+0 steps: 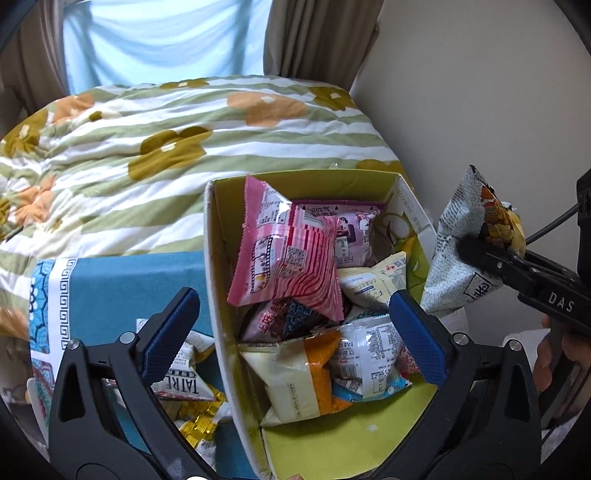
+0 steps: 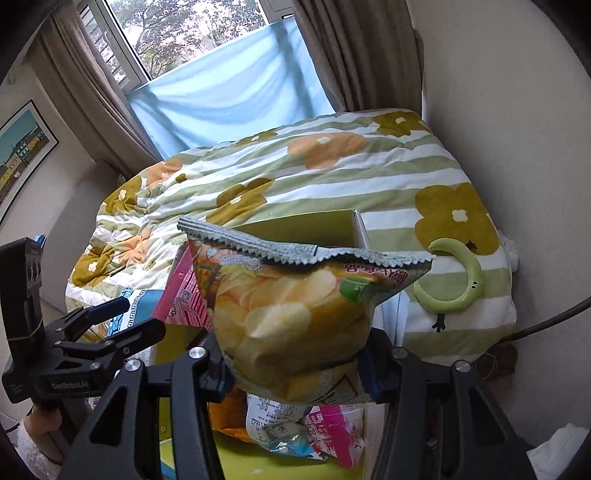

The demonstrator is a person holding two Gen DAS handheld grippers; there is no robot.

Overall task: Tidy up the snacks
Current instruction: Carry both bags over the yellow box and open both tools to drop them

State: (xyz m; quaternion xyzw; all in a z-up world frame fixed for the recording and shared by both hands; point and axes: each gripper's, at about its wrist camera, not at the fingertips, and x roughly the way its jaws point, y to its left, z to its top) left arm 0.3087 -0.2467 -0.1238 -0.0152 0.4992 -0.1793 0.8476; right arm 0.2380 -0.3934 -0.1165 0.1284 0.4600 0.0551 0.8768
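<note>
Left gripper (image 1: 295, 328): jaws wide, nothing between the pads, over the cardboard box (image 1: 218, 280). Right gripper (image 2: 291, 363): clamped on a chip bag (image 2: 288, 310) above the box's right edge. Inside the box lie a pink packet (image 1: 284, 251) and other mixed snack packets.

Surfaces: mostly film and card
Glossy plastic chip bag (image 2: 291, 317), matt cardboard box (image 1: 218, 295), soft cloth quilt (image 1: 147, 147), textured blue gripper pads (image 1: 417, 336).

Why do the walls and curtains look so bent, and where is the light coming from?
Both wrist views use fisheye lenses, so edges curve and corners go black. In the right wrist view daylight enters through the window; the chip bag is close and slightly soft. The left wrist view is evenly lit, without harsh shadows.
</note>
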